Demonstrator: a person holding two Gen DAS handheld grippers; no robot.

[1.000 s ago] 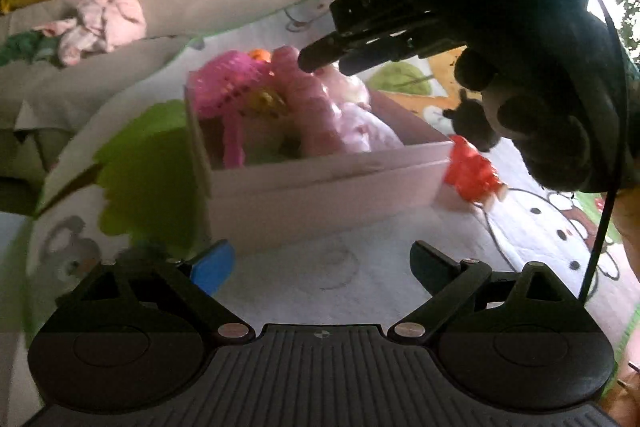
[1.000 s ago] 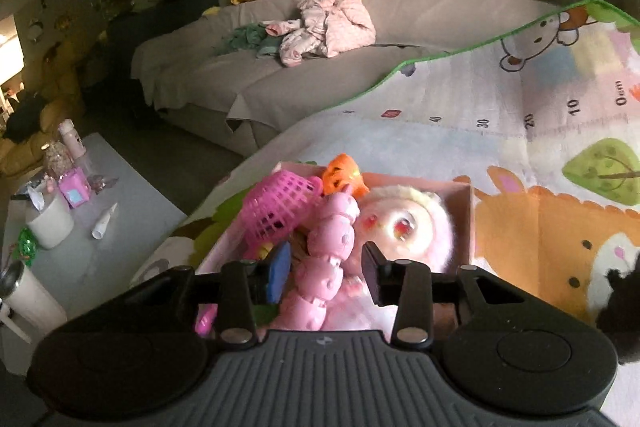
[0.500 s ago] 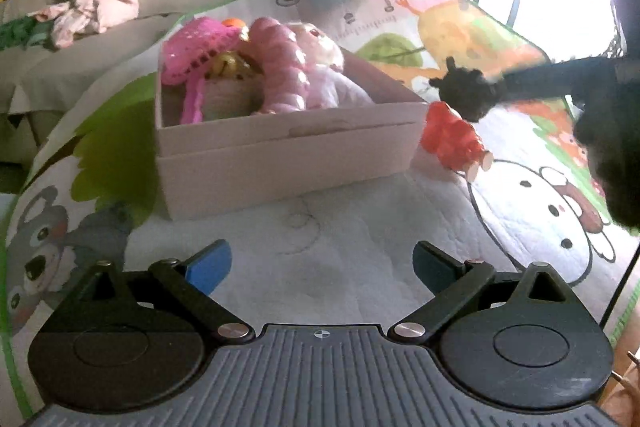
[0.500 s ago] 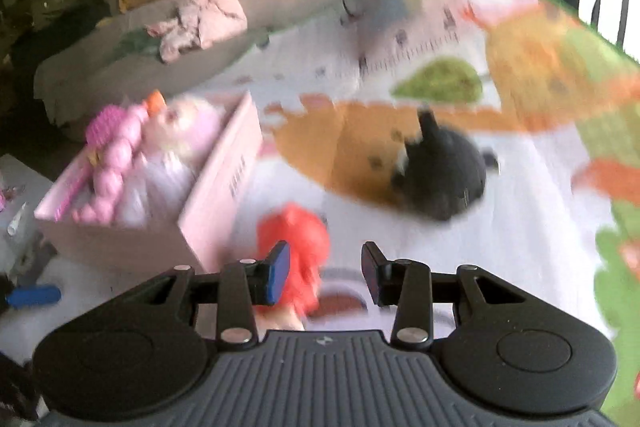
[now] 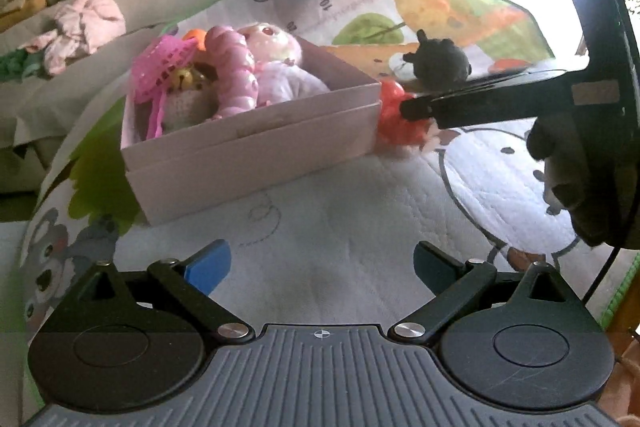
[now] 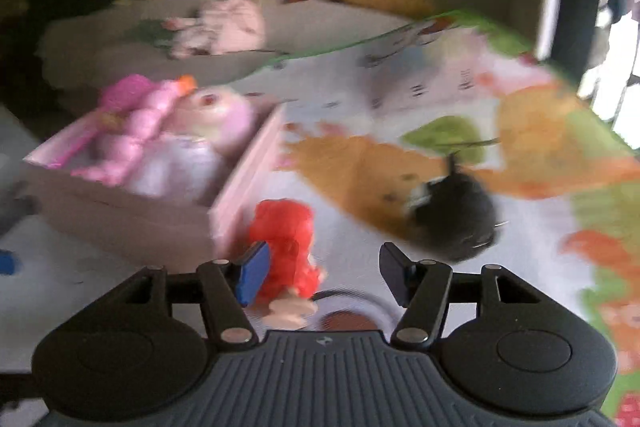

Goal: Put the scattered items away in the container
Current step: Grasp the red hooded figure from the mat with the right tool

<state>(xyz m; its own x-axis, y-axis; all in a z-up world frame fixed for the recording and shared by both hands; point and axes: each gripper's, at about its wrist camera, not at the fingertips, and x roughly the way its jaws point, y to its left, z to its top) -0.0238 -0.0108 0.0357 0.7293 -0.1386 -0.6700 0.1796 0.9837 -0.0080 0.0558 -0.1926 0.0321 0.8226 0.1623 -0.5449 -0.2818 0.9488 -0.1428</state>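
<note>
right gripper (image 6: 324, 273) is hanging wide open around the red doll (image 6: 286, 247) beside the box (image 5: 256, 143), unheld; only the left view is showing the left gripper (image 5: 322, 261), open, empty.

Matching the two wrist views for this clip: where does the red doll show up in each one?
Left wrist: red doll right of centre, upper half, against the box's right corner, partly behind the right gripper.
Right wrist: red doll low centre, just past the box corner, by the left of the two open fingers.
Shared landmark: the pink box, with the black plush beyond the doll.
</note>
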